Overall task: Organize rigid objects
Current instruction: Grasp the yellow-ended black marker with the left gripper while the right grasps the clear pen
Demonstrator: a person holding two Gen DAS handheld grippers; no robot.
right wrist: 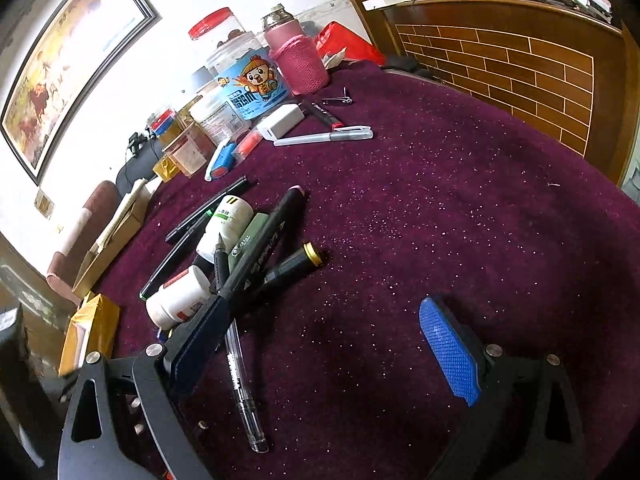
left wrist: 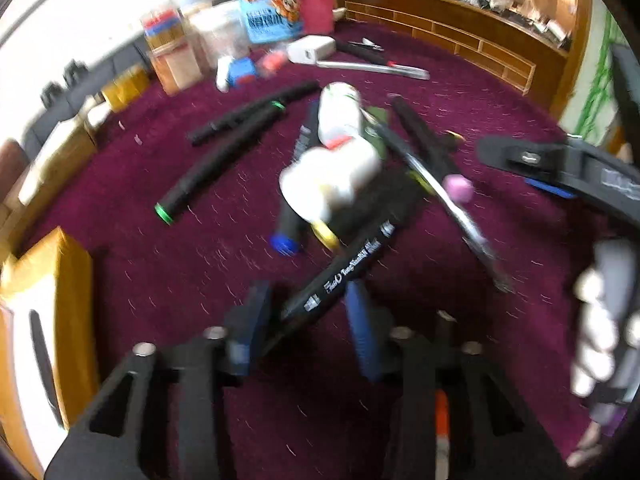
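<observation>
the whole left wrist view is smeared by motion blur. there the two white bottles (left wrist: pixel 336 176) melt into one pale shape, labels unreadable, and they cover the middles of the markers under them. the black marker (left wrist: pixel 340 276) between the left hand-held gripper (left wrist: pixel 310 312) fingers has print that is only partly legible, and whether the pads press it cannot be told. a gloved hand (left wrist: pixel 604 320) is cut off by the right edge. in the right wrist view, the clear pen (right wrist: pixel 242 384) runs under a finger (right wrist: pixel 200 336) of the right hand-held gripper (right wrist: pixel 324 344), its upper end hidden.

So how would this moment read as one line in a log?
left gripper: around black marker, grip unclear | right gripper: open, empty
</observation>
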